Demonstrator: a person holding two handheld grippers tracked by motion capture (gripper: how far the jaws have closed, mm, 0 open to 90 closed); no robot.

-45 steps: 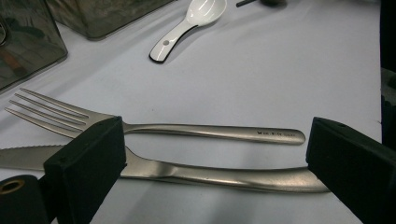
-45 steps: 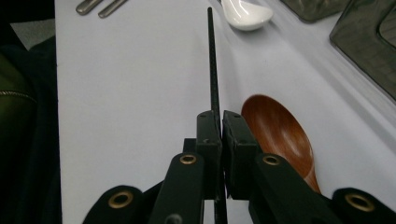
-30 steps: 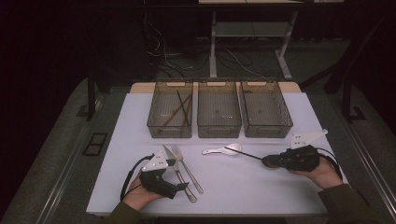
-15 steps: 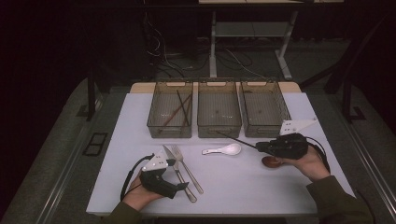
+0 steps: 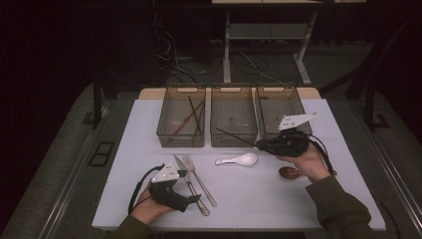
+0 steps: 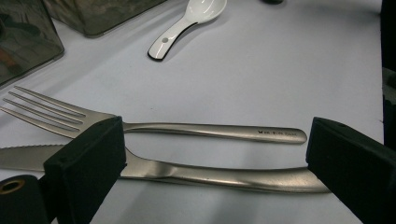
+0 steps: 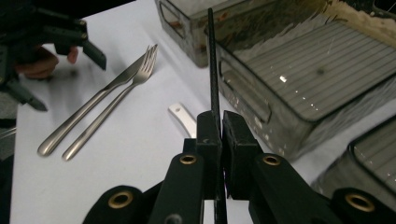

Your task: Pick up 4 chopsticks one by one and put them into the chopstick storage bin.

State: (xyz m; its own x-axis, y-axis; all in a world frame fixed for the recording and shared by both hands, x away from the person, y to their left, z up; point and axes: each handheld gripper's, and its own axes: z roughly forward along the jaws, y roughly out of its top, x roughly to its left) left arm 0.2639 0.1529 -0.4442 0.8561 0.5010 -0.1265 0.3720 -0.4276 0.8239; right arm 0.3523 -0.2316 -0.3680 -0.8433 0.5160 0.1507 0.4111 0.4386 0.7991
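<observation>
Already the right gripper [image 5: 262, 145] is clamped on a black chopstick [image 5: 234, 136], its jaws pinching the stick near one end so the rest juts forward past the fingertips, over the front wall of the middle bin [image 5: 233, 138] in the high view. In the right gripper view the chopstick [image 7: 213, 70] rises straight from between the pads toward the near corners of the bins. I judge this to be a sorting job: cutlery goes into three clear bins by kind.

Done, as far as can be seen: the left bin [image 5: 181, 140] holds a few chopsticks [image 5: 191, 117]. The middle bin and the right bin [image 5: 271, 94] look empty.

Left to do: the held chopstick is not yet in a bin; it likely belongs with the others, leftward of the fingertips. On the table lie a white spoon [image 5: 238, 160] just below the right gripper, a brown spoon [image 5: 288, 172] under the right hand, and a fork [image 5: 199, 180] and knife [image 5: 188, 183] side by side.

The left gripper [image 5: 191, 191] rests with jaws wide, straddling the knife [image 6: 187, 171] handle, with the fork [image 6: 154, 126] just beyond; the pads touch neither.

Most of the work remains.
</observation>
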